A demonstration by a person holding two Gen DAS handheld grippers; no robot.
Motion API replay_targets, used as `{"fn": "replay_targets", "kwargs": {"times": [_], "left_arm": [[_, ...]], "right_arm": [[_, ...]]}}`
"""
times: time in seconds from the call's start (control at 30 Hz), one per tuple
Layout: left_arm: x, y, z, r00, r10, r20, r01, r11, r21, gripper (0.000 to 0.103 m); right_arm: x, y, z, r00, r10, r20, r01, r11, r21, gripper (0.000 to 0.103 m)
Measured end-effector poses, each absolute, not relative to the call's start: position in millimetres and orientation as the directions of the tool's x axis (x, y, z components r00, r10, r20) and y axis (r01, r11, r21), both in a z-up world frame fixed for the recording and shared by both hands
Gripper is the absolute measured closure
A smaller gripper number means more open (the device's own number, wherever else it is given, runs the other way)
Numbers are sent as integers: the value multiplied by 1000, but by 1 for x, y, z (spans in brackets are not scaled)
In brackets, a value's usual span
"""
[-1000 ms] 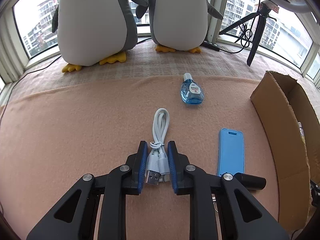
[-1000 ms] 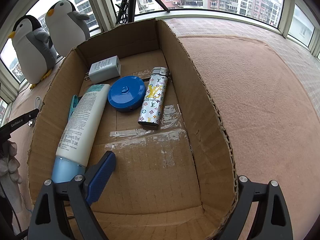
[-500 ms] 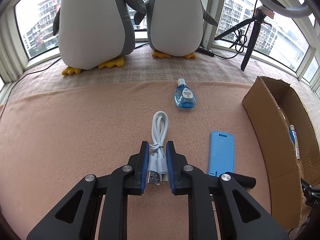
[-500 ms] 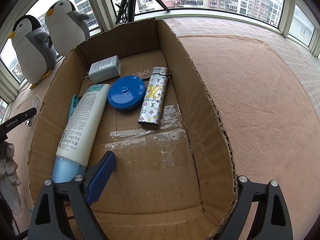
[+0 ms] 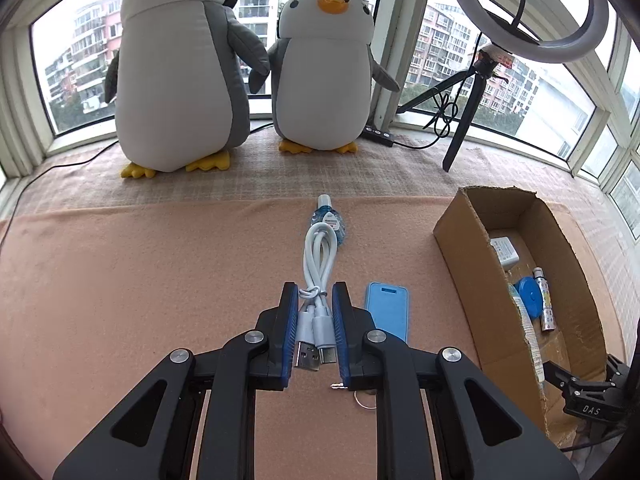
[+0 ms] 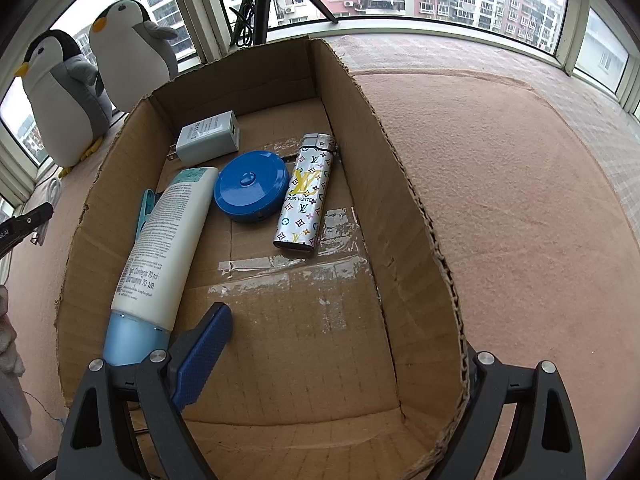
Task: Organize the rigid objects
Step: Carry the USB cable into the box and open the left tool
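Left wrist view shows the left gripper (image 5: 315,320) with fingers closed on the white cable (image 5: 318,264), lifted above the pink blanket (image 5: 140,280); next, I think, carry it right into the cardboard box (image 5: 468,276), whose right wall the widely spread right gripper (image 6: 340,360) straddles.

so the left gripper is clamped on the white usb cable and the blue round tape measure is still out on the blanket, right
Not quite. The left gripper is clamped on the white USB cable, but the blue round tape measure already lies inside the cardboard box, between the white tube and the patterned lighter. The right wrist view shows it.
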State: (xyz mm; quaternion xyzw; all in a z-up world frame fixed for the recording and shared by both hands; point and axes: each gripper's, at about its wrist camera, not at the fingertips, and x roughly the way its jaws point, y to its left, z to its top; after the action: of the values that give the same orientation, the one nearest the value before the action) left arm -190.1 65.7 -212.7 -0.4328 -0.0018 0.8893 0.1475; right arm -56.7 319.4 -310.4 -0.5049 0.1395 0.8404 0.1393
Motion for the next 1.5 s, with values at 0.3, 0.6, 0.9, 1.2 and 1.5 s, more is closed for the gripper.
{"fn": "replay_targets", "kwargs": {"times": [0.3,0.6,0.9,1.2,1.5], "left_arm": [[-171,135,-191,-541,396,-742,-420,-892,-170,87],[-160,200,-192,-495,443,-748,-516,-842,-157,87],[-153,225,-197,-477,442,-760,-550,-824,-134,87],[-152,228,-192,-482,437,-759,-548,-827,-128,84],[-150,221,-185,-495,437,-751,-539,-833,-129,60]], "right_arm": [[-50,321,-308,-450,100,-888,-376,-923,87,16],[-42,325,-305,-448,103,-888,-383,-920,87,23],[-30,327,-302,-455,102,-885,-391,-916,95,30],[-29,324,-301,-458,94,-884,-389,-915,105,41],[-27,323,-301,-459,91,-884,-389,-915,108,41]]}}
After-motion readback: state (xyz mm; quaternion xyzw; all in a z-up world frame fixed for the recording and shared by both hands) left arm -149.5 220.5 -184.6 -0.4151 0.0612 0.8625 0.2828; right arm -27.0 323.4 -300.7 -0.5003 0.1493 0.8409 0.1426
